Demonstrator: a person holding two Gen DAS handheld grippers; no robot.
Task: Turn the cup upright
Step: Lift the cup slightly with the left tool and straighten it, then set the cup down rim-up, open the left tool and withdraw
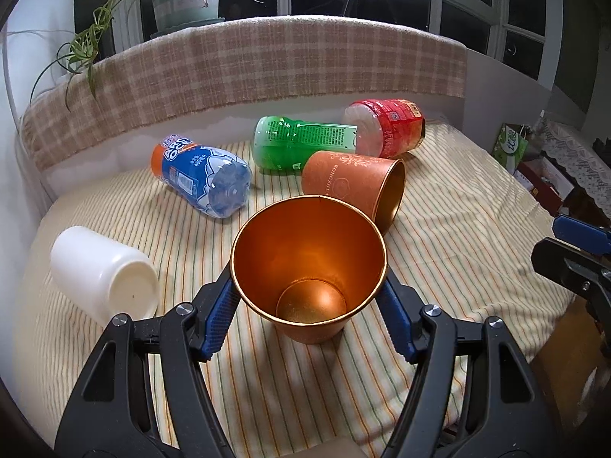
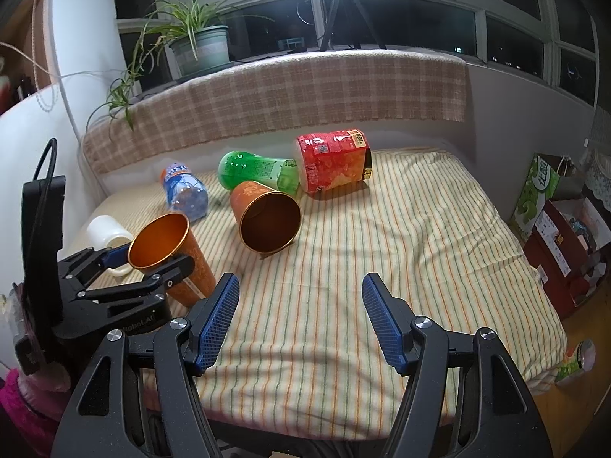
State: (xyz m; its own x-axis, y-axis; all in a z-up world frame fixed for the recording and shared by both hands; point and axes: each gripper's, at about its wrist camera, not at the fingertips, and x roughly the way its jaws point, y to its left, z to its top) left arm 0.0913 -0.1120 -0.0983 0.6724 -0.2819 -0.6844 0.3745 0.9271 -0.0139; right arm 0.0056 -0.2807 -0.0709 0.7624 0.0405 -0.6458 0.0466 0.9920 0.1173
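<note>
At the near left of the bed [image 2: 382, 229], the left gripper [image 1: 309, 297] has its jaws clenched on an orange cup [image 1: 309, 267] just below the rim, mouth up and tilted, base low over the striped sheet. Being thin, light paper by the look of it, it would dent under a hard squeeze. Farther right, a 2nd orange cup [image 2: 267, 217] lies on its side. The right gripper [image 2: 299, 316] hangs with jaws released, holding nothing.
</note>
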